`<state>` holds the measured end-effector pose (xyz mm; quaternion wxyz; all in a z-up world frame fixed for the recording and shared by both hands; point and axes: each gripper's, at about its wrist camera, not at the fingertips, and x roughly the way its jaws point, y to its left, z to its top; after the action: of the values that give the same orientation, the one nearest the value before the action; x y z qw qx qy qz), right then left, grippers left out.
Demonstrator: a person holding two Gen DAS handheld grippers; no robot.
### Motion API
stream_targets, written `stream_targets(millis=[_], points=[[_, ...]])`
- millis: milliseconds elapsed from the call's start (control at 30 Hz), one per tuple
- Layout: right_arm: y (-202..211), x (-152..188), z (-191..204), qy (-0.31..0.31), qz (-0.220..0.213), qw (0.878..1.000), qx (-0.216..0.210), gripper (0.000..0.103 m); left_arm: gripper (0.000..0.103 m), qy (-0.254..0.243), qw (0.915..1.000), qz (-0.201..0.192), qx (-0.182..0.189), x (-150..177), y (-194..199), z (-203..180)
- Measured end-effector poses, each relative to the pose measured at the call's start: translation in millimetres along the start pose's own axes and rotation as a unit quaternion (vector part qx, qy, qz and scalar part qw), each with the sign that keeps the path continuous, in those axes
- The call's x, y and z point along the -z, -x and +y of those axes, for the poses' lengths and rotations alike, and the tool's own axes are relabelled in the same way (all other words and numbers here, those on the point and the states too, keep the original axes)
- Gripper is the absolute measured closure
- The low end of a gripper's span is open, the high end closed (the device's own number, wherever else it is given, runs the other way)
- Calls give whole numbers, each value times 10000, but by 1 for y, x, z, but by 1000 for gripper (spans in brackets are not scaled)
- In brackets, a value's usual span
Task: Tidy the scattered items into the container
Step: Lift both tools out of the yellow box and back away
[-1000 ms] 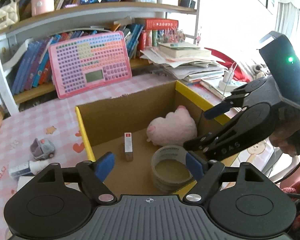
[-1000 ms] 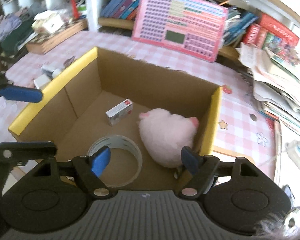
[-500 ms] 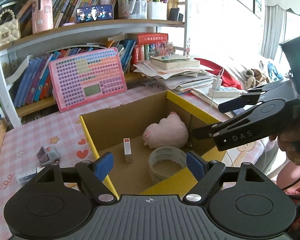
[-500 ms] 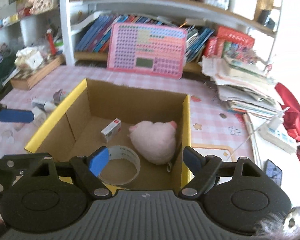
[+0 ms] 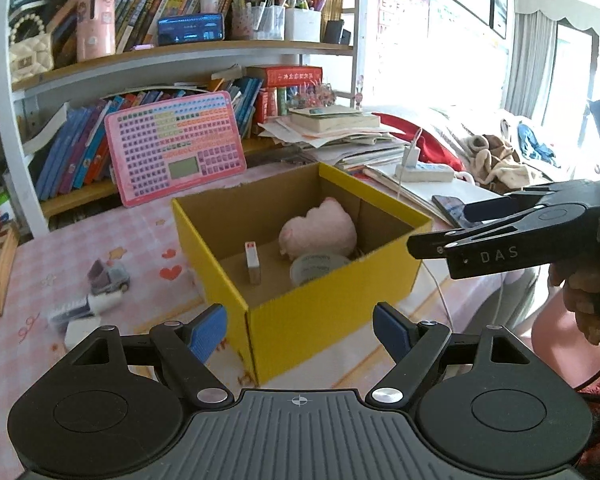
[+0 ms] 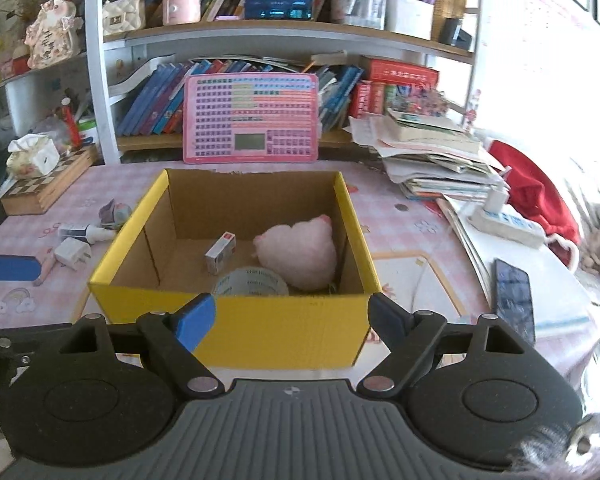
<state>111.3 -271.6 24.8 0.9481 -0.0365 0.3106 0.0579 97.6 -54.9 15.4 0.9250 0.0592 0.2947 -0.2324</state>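
Status: between picks; neither tool loaded.

- Left gripper (image 5: 300,330): fingers apart, nothing between the pads. Right gripper (image 6: 290,320): fingers apart, likewise empty.
- Cardboard box (image 6: 236,322): directly ahead of both finger pairs, its yellow front wall just beyond the right tips, open top facing up.
- Already inside the box: pink plush toy (image 6: 298,254) toward the right wall, roll of clear tape (image 6: 250,284) against the front wall, small white carton (image 6: 220,252) left of the plush.
- Still loose on the pink checked tablecloth (image 5: 80,248), ahead and left of the left fingertips: toy car (image 5: 110,276), white charger plug (image 6: 73,253), and a small white-and-dark cylindrical item (image 5: 84,306), identity unclear.

Judged step: tidying partly complete; three items remaining outside.

Next move, as advice: swing left fingers leftward and down over the nearest loose item, straddle its narrow side, close, lift clear of the box rim, release above free floor space left of the carton. Keep right fingers away from the box opening.
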Motion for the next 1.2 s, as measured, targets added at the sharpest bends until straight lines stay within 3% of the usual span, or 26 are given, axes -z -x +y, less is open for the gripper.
stream_targets(millis=[167,500,1200], points=[[21,19,16,-92,-2,9996,258,20,20,4,10000,-22,58,14,20,3],[48,50,47,-199,110,9991,358,18,20,-51,9999,-2,121,38,49,9],[52,88,111,233,641,9976,93,17,20,228,9988,409,-117,86,78,34]])
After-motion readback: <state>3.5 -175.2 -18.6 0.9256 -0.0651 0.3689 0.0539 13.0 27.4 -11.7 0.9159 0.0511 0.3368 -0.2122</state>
